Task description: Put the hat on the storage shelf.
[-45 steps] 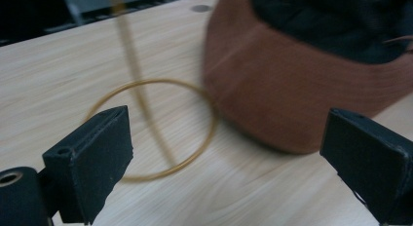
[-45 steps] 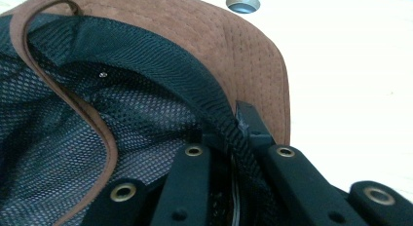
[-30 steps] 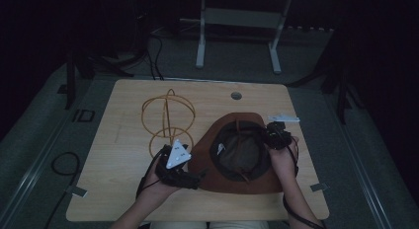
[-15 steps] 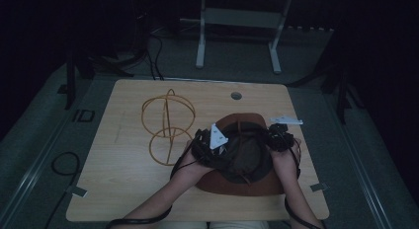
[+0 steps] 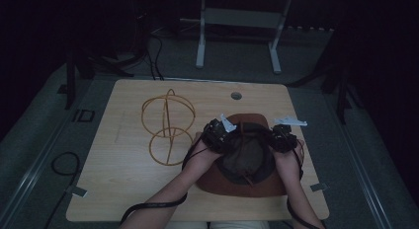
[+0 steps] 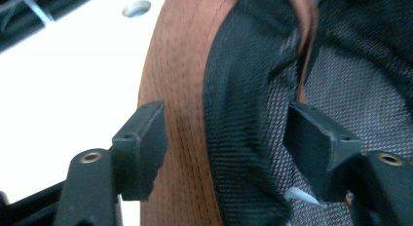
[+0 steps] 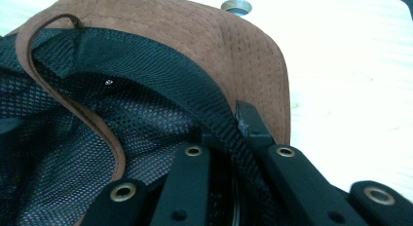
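Note:
A brown hat lies upside down on the table, its black mesh lining facing up. My left gripper is at the hat's left side. Its jaws stand open and straddle the black sweatband and brown brim, one jaw outside, one inside the crown. My right gripper is at the hat's right side, shut on the sweatband where the brim meets it. A thin brown cord loops across the lining.
A wooden wire-frame hat stand made of rings sits left of the hat on the light wooden table. A round cable hole is in the table's far side. Desk legs and cables stand on the floor beyond.
My left gripper has moved right from the table beside the stand onto the hat's left rim. The right gripper has stayed on the right rim.

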`<state>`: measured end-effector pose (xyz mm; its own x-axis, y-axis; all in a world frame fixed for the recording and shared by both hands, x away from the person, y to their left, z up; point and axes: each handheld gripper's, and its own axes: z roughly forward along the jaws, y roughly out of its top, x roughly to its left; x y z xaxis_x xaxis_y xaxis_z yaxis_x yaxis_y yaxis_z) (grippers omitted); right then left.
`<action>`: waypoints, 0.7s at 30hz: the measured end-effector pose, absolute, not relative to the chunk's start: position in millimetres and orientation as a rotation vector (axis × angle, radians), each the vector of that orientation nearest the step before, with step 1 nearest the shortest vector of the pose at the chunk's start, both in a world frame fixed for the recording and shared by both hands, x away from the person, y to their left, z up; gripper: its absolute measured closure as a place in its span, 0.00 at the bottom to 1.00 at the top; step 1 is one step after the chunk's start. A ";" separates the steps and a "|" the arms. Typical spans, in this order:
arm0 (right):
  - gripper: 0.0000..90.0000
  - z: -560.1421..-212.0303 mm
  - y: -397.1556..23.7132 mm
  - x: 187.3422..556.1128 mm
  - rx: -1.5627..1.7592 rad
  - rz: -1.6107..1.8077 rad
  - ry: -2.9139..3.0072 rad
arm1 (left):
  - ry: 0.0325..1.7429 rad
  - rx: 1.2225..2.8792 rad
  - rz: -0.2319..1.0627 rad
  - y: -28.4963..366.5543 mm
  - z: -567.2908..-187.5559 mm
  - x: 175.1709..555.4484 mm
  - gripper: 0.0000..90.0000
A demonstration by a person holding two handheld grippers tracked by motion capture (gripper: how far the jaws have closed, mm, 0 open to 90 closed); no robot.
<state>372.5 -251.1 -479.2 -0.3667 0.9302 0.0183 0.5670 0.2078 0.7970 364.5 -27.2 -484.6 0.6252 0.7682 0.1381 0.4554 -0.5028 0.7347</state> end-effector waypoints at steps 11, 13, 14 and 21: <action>0.94 -475.1 -247.3 369.7 1.373 1.033 2.013 | 1.009 2.255 0.602 -29.5 -492.6 380.1 0.87; 0.94 -472.6 -245.5 367.5 1.362 1.035 2.009 | 1.002 2.262 0.619 -30.0 -490.2 381.2 0.94; 0.94 -471.1 -244.7 366.2 1.355 1.033 2.006 | 1.001 2.256 0.638 -29.6 -487.6 381.7 0.95; 0.93 -460.9 -246.3 355.2 1.347 1.105 1.985 | 0.998 2.140 0.763 -24.6 -466.4 376.9 0.96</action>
<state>355.2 -246.3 -460.9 -0.3894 0.9202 0.0397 0.5188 0.1835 0.8350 376.9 -24.6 -466.4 0.5413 0.8093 0.2281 0.4325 -0.5006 0.7499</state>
